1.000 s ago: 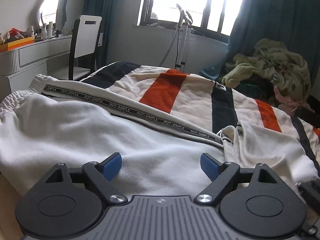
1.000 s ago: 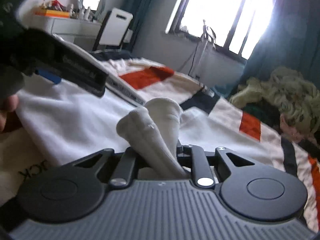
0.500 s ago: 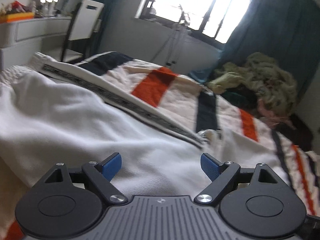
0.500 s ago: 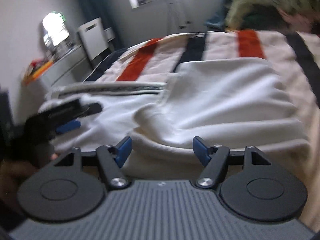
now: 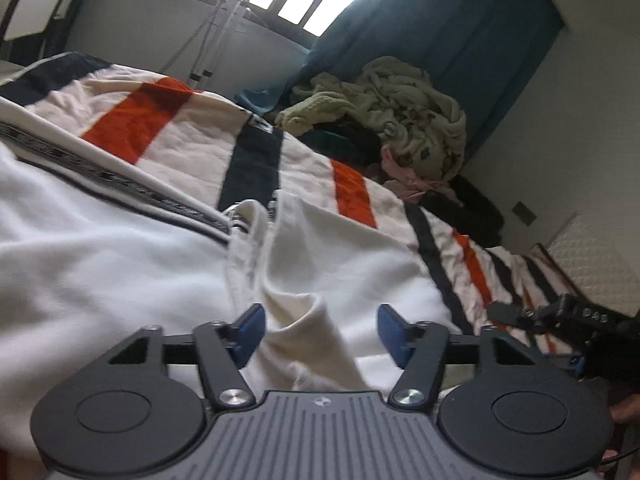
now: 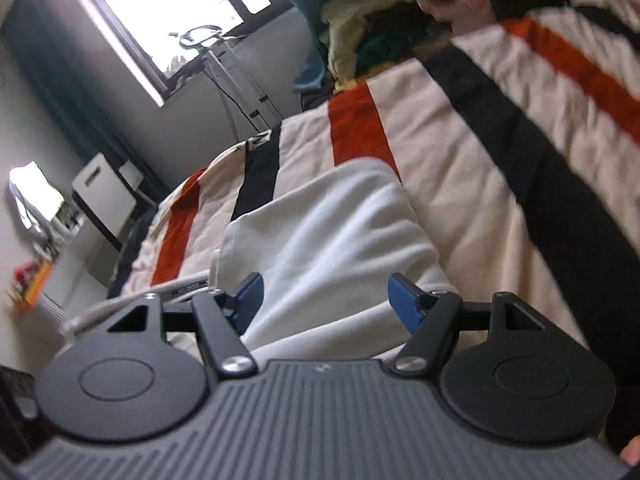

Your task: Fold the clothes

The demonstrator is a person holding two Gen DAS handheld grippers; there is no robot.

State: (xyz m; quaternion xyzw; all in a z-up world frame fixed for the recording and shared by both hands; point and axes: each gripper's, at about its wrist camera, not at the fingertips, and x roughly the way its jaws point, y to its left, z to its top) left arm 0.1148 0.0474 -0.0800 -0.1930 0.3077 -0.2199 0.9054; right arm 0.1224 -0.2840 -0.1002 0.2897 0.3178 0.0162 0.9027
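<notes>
The left gripper [image 5: 320, 332] and right gripper [image 6: 326, 298] look alike: a ribbed grey body bearing a small round emblem, two black disc-shaped housings, black linkage arms pinned with silver screws, and blue fingertip pads [image 5: 250, 330]. Bare skin [image 6: 632, 454] shows at one corner.

Two hand-held grippers are in use: the left hand-held gripper [image 5: 318, 330] and the right hand-held gripper [image 6: 325, 300], each with two blue fingertips spread wide apart. One white garment [image 5: 120, 264] lies on one bed, covered by one striped blanket [image 5: 188, 128] with orange and dark bands. One heap of crumpled clothes [image 5: 396, 108] sits at the far end. One window [image 6: 176, 12] is seen, one white chair [image 6: 106, 196], one oval mirror [image 6: 34, 196], and one teal curtain [image 5: 440, 32].
</notes>
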